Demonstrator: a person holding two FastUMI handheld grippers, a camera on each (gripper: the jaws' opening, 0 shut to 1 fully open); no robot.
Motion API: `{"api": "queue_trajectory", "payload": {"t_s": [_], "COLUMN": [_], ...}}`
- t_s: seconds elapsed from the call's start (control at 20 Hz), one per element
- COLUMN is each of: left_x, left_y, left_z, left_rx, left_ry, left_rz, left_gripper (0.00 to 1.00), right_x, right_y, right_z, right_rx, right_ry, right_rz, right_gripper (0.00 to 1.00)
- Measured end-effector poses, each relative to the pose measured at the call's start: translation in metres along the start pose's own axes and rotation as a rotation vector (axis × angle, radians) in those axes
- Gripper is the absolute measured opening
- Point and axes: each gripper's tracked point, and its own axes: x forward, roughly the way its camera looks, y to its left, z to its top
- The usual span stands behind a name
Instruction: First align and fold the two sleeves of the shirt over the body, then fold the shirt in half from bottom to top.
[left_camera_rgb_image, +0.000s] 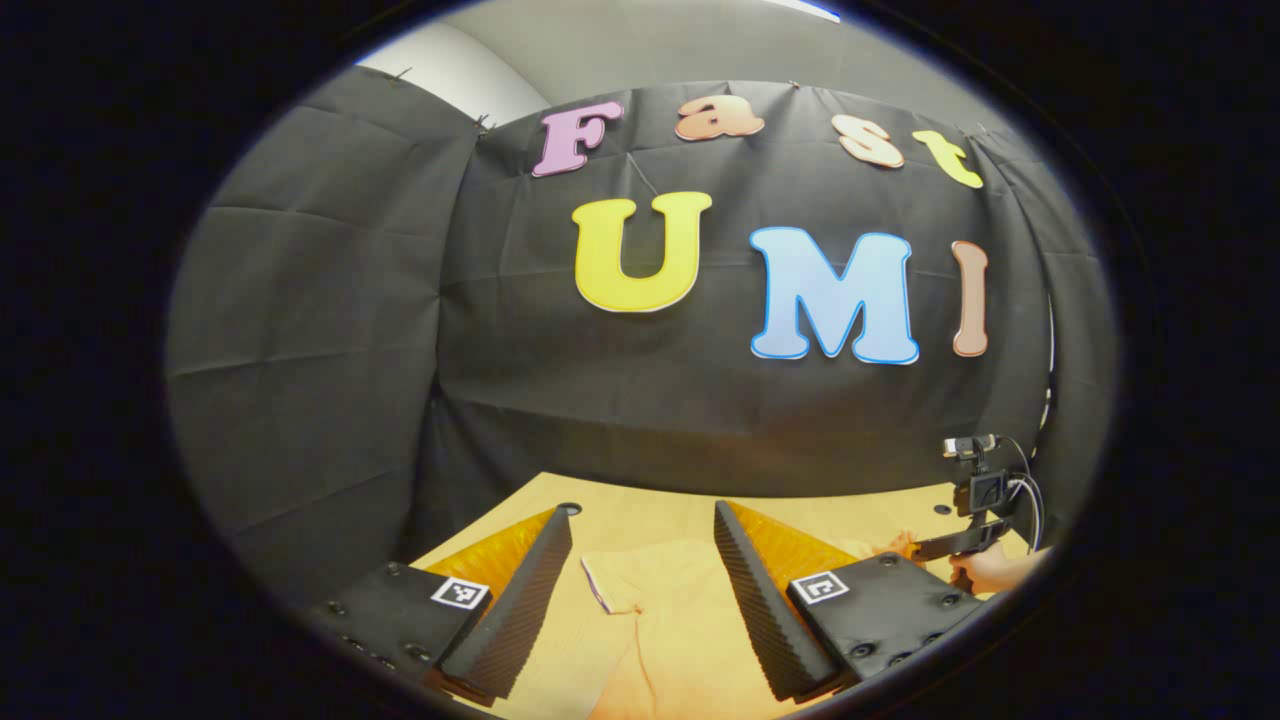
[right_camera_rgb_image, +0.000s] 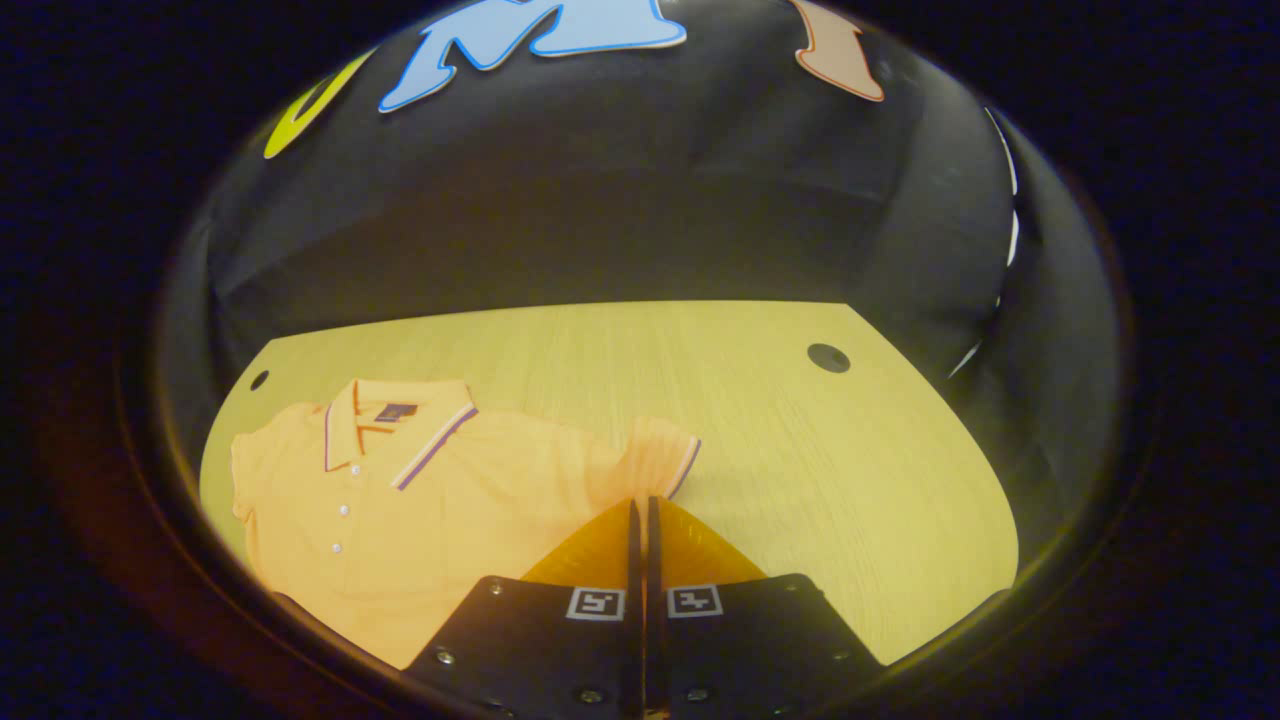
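An orange polo shirt (right_camera_rgb_image: 400, 500) lies flat on the wooden table (right_camera_rgb_image: 800, 450), collar (right_camera_rgb_image: 395, 430) toward the back wall, in the right gripper view. My right gripper (right_camera_rgb_image: 640, 503) is shut, its tips pinching the lower edge of the nearer short sleeve (right_camera_rgb_image: 660, 455), which stands slightly raised. In the left gripper view my left gripper (left_camera_rgb_image: 642, 512) is open, low over the other sleeve (left_camera_rgb_image: 640, 580), which lies between the two fingers without touching them. Farther right there, the right gripper (left_camera_rgb_image: 935, 545) and the hand (left_camera_rgb_image: 990, 570) holding it sit at the shirt's far side.
The table has a round cable hole (right_camera_rgb_image: 828, 357) at the back right and another (right_camera_rgb_image: 259, 380) at the back left. Bare wood stretches to the right of the shirt. The black cloth wall closes the table's back and sides.
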Motion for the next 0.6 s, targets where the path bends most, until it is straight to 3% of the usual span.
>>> {"api": "queue_trajectory", "payload": {"t_s": [0.6], "left_x": [-0.001], "left_y": [0.013], "left_z": [-0.003], "left_rx": [-0.012], "left_ry": [-0.003], "left_rz": [0.013], "left_gripper": [0.94], "right_x": [-0.014], "right_y": [0.061], "right_z": [0.004], "right_rx": [-0.152], "right_ry": [-0.039], "right_rz": [0.113], "right_gripper": [0.01]}}
